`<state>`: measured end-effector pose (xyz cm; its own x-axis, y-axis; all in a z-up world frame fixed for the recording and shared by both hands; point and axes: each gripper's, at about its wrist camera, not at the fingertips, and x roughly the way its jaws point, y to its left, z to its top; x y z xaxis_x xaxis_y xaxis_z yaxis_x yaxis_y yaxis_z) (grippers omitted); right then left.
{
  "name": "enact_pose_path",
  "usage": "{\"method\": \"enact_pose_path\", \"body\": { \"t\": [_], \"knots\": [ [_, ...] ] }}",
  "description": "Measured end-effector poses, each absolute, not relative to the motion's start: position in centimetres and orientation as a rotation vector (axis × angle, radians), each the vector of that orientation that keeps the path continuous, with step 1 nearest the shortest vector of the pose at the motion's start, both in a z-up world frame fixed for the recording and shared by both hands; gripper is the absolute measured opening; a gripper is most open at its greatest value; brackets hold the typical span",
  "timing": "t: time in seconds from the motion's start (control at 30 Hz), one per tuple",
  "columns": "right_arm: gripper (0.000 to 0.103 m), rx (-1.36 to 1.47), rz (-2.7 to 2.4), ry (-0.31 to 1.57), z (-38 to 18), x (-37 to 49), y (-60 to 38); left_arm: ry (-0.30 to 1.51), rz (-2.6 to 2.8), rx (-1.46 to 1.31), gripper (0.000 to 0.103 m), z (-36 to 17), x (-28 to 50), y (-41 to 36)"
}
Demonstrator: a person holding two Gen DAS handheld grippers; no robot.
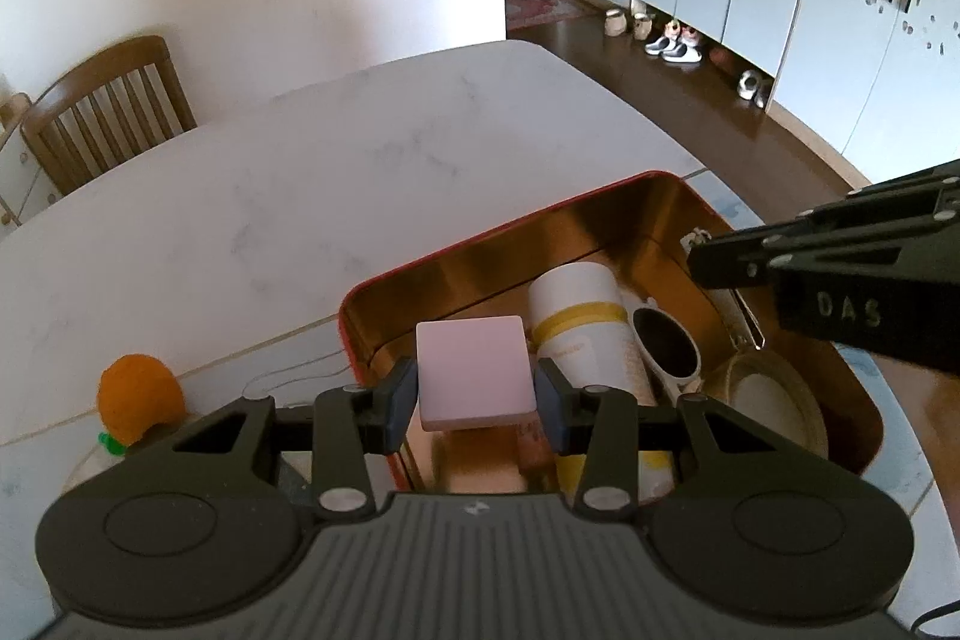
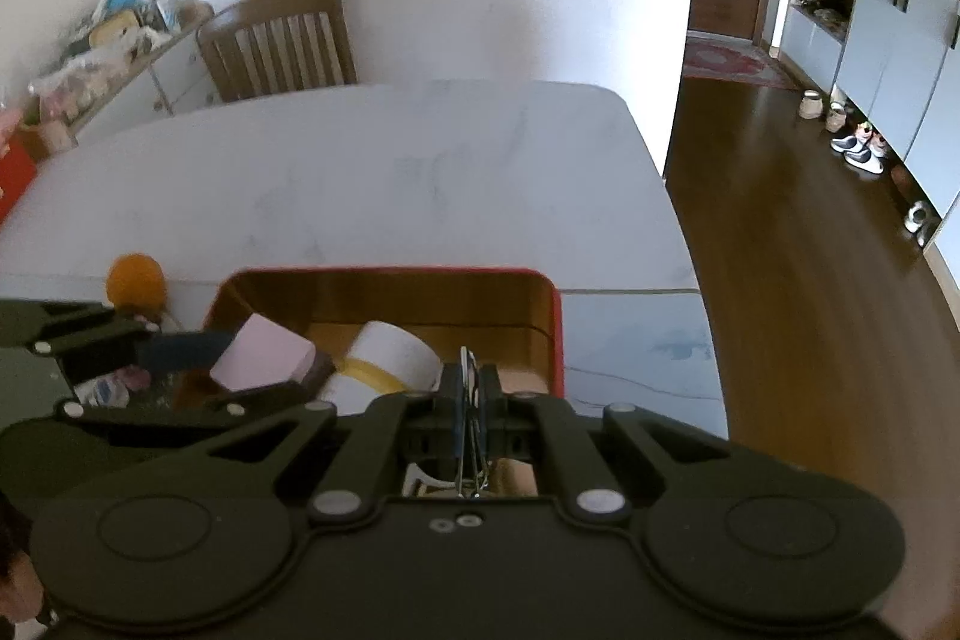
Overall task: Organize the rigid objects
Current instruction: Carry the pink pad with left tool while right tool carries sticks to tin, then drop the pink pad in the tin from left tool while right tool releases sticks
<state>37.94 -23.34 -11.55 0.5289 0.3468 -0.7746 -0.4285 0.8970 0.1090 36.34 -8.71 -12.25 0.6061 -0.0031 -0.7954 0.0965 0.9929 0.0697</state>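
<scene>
A red tin box [image 1: 660, 181] with a gold inside sits on the white marble table [image 1: 300, 196]. It holds a white cylinder with a yellow band [image 1: 585, 322], white-framed sunglasses [image 1: 663, 349] and a roll of tape [image 1: 774, 400]. My left gripper [image 1: 477, 391] is shut on a pink square block [image 1: 474, 370], held over the box's left part. My right gripper [image 2: 471, 400] is shut on a thin metal clip-like thing [image 2: 471, 424] over the box [image 2: 558, 328]. The pink block [image 2: 261, 361] and the left gripper also show in the right wrist view.
An orange plush toy [image 1: 138, 397] lies on the table left of the box, also in the right wrist view [image 2: 135, 280]. A wooden chair [image 1: 102, 112] stands at the far side. The table's right edge drops to a dark wood floor [image 2: 810, 280].
</scene>
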Motion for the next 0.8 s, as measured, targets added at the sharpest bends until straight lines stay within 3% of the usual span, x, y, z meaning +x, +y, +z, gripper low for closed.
{"method": "enact_pose_path", "body": {
  "t": [0.27,0.43,0.63,0.8],
  "knots": [
    [0.006,-0.14,0.478,0.939,-12.6,38.2,-23.2,0.957,-0.05,0.098,0.042,-13.3,37.3,-8.6],
    [0.017,-0.126,0.478,0.956,-12.7,38.2,-23.4,0.974,-0.054,0.103,0.042,-13.7,37.8,-8.6],
    [0.022,-0.077,0.477,0.978,-12.7,37.8,-24.3,0.981,-0.059,0.106,0.042,-13.7,38.0,-8.6],
    [0.034,-0.055,0.472,0.974,-12.2,37.2,-24.6,0.971,-0.069,0.107,0.045,-13.4,37.7,-8.4]
  ]
}}
